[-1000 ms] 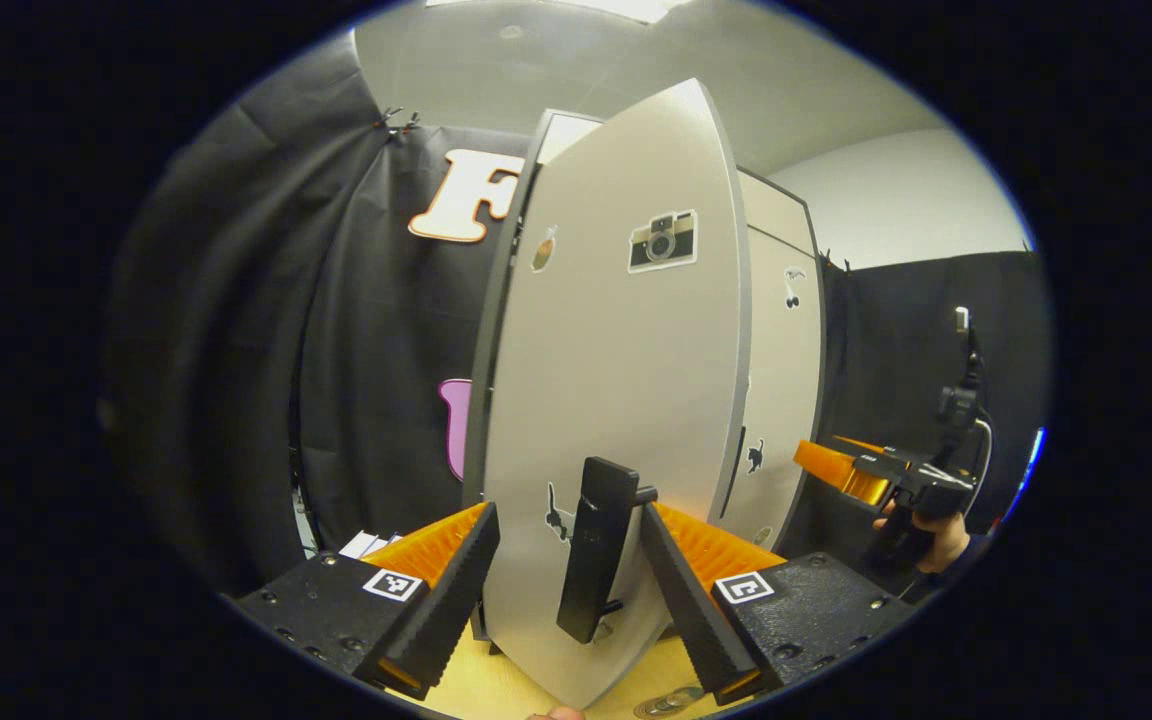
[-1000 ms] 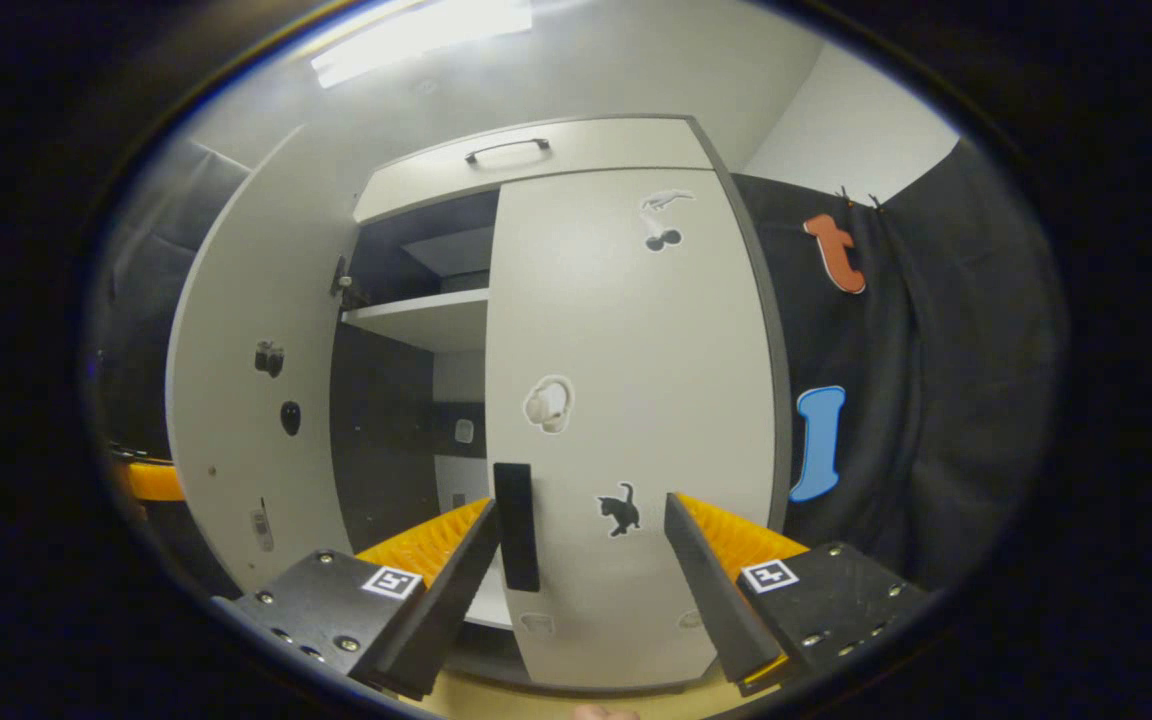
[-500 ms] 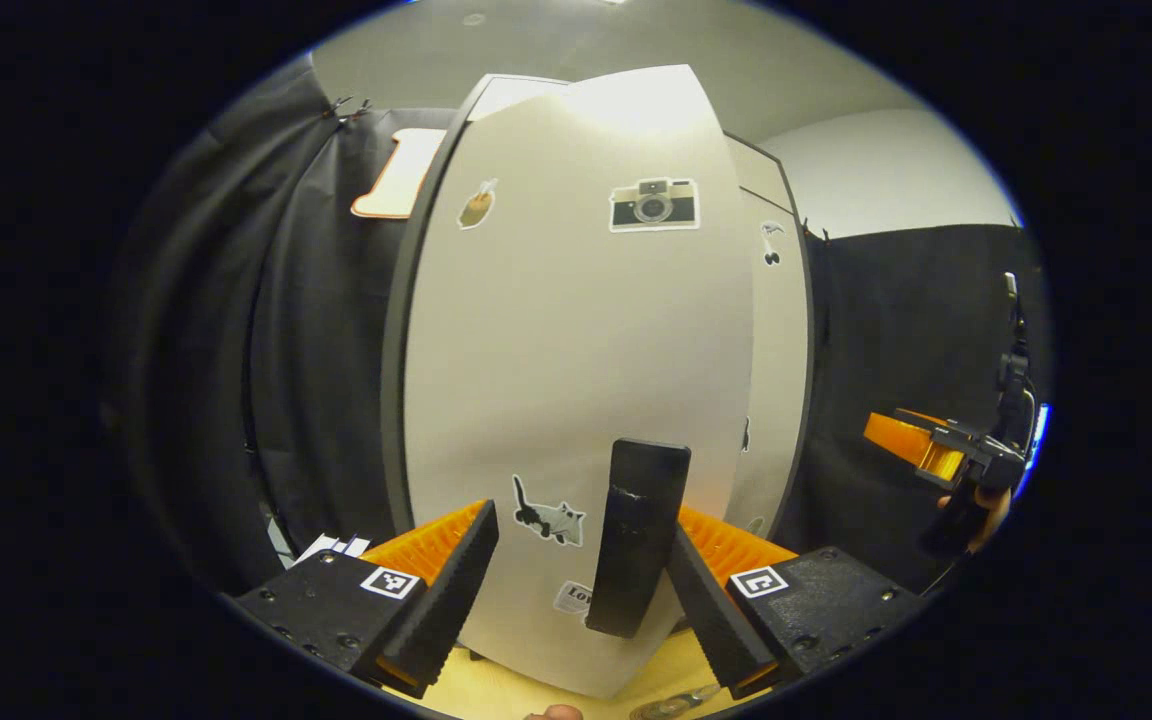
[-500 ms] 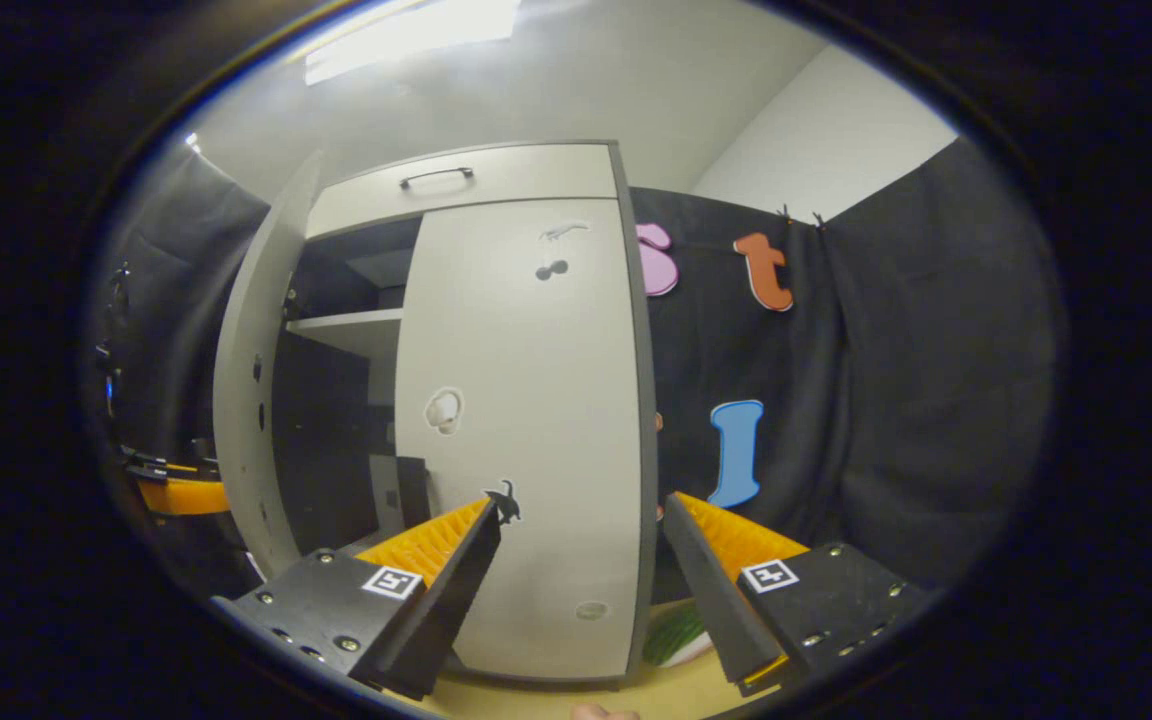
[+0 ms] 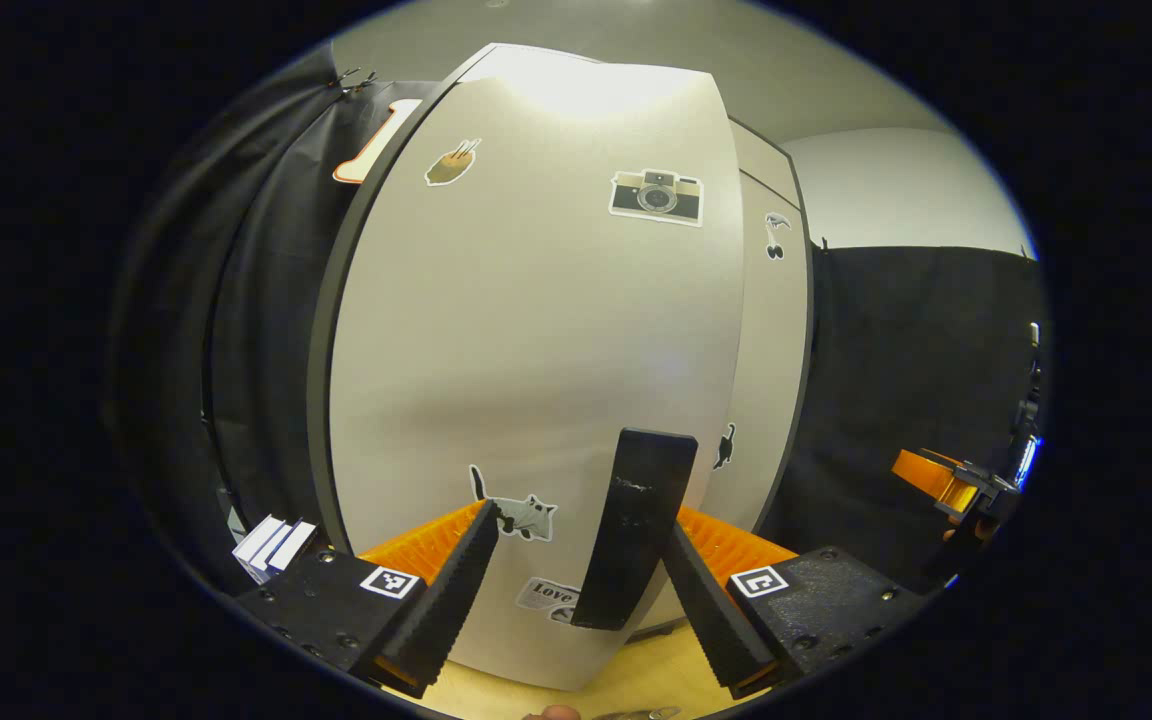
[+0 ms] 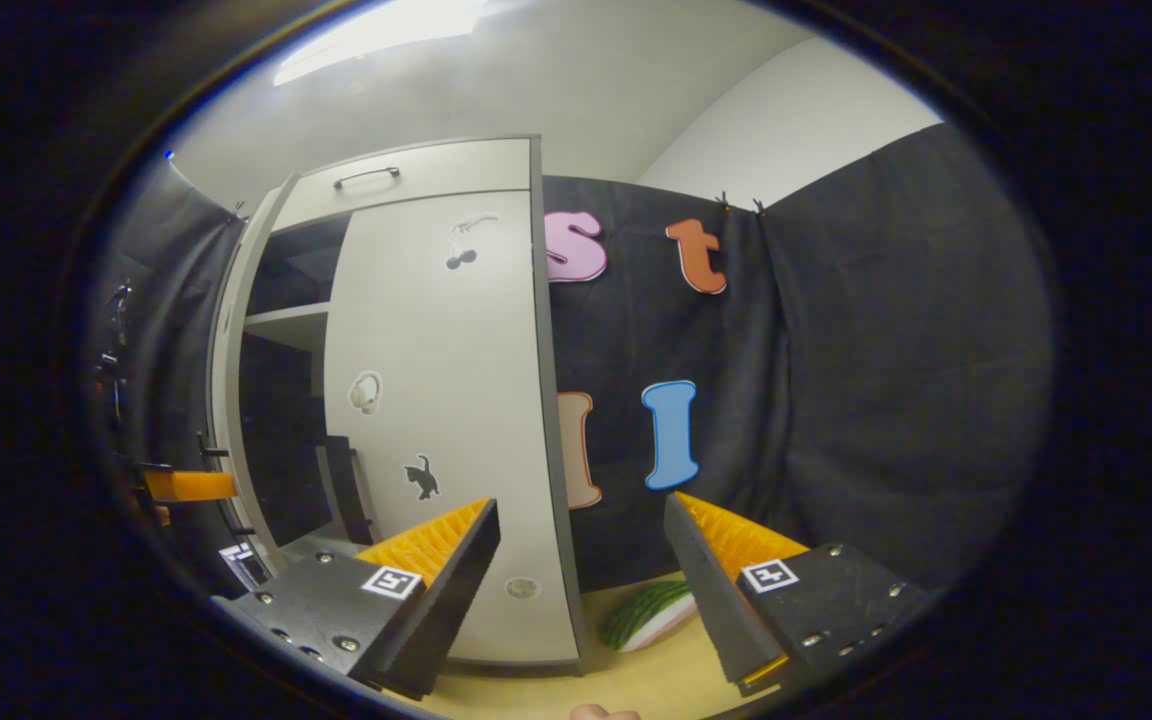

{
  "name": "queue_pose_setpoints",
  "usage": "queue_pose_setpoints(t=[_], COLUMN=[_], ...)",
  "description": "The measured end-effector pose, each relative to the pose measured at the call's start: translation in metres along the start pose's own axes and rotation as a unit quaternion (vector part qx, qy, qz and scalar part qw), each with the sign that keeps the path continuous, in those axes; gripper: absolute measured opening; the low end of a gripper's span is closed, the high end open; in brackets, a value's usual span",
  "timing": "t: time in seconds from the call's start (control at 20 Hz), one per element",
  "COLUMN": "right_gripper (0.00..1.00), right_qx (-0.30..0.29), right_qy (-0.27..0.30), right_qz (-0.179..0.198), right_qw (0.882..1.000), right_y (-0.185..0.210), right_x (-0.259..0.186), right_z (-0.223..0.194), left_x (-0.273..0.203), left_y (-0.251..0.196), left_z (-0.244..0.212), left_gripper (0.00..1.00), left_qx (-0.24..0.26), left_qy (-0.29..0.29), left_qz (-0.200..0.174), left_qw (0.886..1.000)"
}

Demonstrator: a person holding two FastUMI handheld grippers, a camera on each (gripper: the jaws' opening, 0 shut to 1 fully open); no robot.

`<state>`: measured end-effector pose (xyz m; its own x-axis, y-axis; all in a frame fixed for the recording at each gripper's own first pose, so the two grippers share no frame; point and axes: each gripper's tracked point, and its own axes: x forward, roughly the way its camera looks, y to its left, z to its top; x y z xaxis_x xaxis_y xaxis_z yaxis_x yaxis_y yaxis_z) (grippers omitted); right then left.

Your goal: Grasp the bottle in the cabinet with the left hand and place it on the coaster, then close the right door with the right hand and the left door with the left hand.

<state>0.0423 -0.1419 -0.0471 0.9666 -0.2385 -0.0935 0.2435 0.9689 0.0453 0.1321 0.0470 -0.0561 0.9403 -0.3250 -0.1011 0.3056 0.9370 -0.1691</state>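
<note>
The left cabinet door [image 5: 536, 350], pale grey with stickers, stands close in front in the left gripper view. Its black handle [image 5: 636, 530] sits between the fingers of my open left gripper [image 5: 581, 520], close against the right-hand finger [image 5: 711, 610]. Past the door's edge is the right door [image 5: 771, 350]. In the right gripper view the right door [image 6: 426, 400] lies flat against the cabinet, while the left door [image 6: 236, 380] is seen edge-on and ajar, with the left gripper [image 6: 186, 485] beside it. My right gripper [image 6: 578, 502] is open and holds nothing, apart from the cabinet.
A green striped, slice-shaped thing [image 6: 651, 615] lies on the wooden table [image 6: 636, 680] right of the cabinet. Small white boxes [image 5: 271, 545] sit left of the cabinet base. The right gripper [image 5: 946, 480], held by a hand, hangs far right. A shelf [image 6: 281, 325] shows inside.
The left door has swung further toward the cabinet with my left gripper at its handle. My right gripper has drawn back from the right door and turned to the right.
</note>
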Motion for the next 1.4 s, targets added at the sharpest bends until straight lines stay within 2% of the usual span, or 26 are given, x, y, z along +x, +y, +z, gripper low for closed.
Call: queue_pose_setpoints(t=[0.05, 0.1, 0.15, 0.65, 1.15, 1.2, 1.4], right_gripper=[1.00, 0.97, 1.00, 1.00, 1.00, 0.97, 1.00], right_qx=[0.000, -0.001, -0.002, -0.008, -0.011, -0.013, -0.018], right_qy=[0.000, -0.001, -0.003, -0.006, -0.008, -0.008, -0.008], right_qz=[-0.003, -0.006, -0.009, -0.033, -0.030, -0.031, -0.028], right_qw=[1.000, 1.000, 1.000, 0.999, 0.999, 0.999, 0.999], right_y=[-0.005, -0.009, -0.014, -0.050, -0.050, -0.049, -0.049], right_x=[0.000, 0.000, -0.002, -0.006, 0.003, 0.005, 0.009], right_z=[0.000, 0.001, 0.002, 0.002, 0.002, 0.002, 0.000], left_x=[0.003, 0.006, 0.008, 0.038, 0.050, 0.052, 0.059], left_y=[0.000, 0.000, -0.001, -0.010, -0.013, -0.012, -0.011], left_z=[-0.001, -0.001, -0.001, -0.001, -0.006, -0.006, -0.006], left_gripper=[0.98, 0.98, 0.99, 1.00, 1.00, 1.00, 0.97], left_qx=[0.000, 0.002, 0.002, 0.007, 0.016, 0.013, 0.004], left_qy=[0.001, 0.003, 0.004, 0.009, 0.013, 0.013, 0.014], left_qz=[0.000, 0.001, 0.001, 0.007, 0.009, 0.009, 0.007], left_qw=[1.000, 1.000, 1.000, 1.000, 1.000, 1.000, 1.000])
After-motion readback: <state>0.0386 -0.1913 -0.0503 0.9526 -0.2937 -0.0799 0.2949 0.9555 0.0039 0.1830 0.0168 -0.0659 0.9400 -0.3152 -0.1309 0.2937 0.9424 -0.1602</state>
